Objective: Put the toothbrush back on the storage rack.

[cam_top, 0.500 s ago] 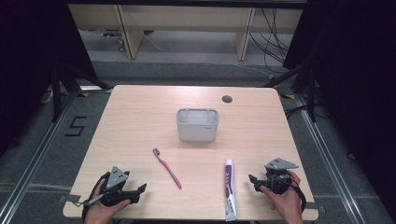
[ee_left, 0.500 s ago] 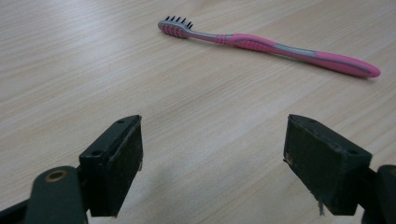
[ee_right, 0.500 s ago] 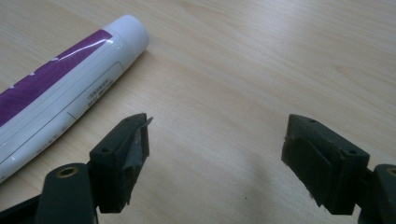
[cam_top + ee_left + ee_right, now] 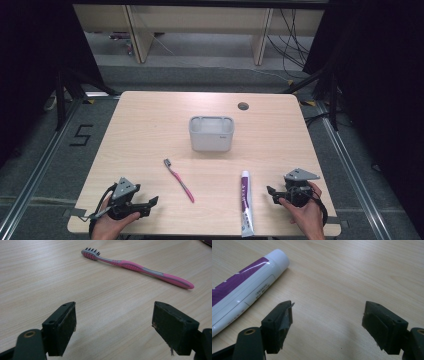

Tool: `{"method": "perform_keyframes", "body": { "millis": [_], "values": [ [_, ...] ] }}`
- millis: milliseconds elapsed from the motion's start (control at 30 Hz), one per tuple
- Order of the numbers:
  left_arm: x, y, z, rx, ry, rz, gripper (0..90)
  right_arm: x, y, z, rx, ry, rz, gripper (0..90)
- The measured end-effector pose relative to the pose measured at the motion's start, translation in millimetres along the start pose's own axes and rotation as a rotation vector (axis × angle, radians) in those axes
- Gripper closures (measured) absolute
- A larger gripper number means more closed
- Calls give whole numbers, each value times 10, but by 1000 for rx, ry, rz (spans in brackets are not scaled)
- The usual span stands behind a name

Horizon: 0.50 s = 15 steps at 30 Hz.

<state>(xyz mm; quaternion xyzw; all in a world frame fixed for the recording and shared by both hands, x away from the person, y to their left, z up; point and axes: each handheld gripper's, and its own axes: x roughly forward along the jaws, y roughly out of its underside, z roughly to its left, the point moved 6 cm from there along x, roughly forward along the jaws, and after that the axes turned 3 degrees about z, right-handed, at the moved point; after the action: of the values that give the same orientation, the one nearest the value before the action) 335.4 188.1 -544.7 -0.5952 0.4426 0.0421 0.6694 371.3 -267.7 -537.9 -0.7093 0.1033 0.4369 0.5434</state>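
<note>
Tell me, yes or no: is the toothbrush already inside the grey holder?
No, the pink toothbrush lies flat on the table, in front of the grey holder and apart from it.

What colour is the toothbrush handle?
The toothbrush handle is pink with grey parts. It shows best in the left gripper view.

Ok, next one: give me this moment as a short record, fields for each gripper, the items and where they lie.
left gripper: open, empty, near the table's front left edge
right gripper: open, empty, front right
toothbrush: pink, flat on the table, right of the left gripper, untouched
toothpaste: white and purple tube, flat, cap pointing away from the person, just left of the right gripper
holder: grey tub, upright at the table's centre, behind both items
</note>
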Motion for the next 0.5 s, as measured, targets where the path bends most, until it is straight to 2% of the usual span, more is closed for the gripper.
{"method": "perform_keyframes", "body": {
  "millis": [33,67,100,133,200,233,267,333,367,500],
  "values": [
    [-9,-5,-3,6,-5,17,190,-6,4,-7,-1,0,4,248],
    [11,-19,-20,-13,5,-2,191,-12,11,-5,12,5,5,249],
    [7,-20,-17,-5,3,17,191,-15,9,-8,10,4,3,250],
    [20,-28,-26,-12,5,14,191,-16,8,-6,12,2,1,250],
    [40,-48,-49,-23,6,9,191,-11,5,-7,3,-1,-2,251],
    [35,-51,-44,-9,1,27,190,1,-5,-17,-20,-5,-11,251],
    [56,-70,-63,-35,2,7,190,1,-5,-17,-20,-5,-11,251],
    [61,-90,-59,-34,-3,16,186,-5,-8,-15,-16,-4,-13,252],
    [76,-111,-66,-38,3,19,185,-18,-6,-6,2,-11,-2,252],
    [108,-158,-99,-30,10,17,185,-9,-8,-25,-13,-2,-13,252]
  ]
}}
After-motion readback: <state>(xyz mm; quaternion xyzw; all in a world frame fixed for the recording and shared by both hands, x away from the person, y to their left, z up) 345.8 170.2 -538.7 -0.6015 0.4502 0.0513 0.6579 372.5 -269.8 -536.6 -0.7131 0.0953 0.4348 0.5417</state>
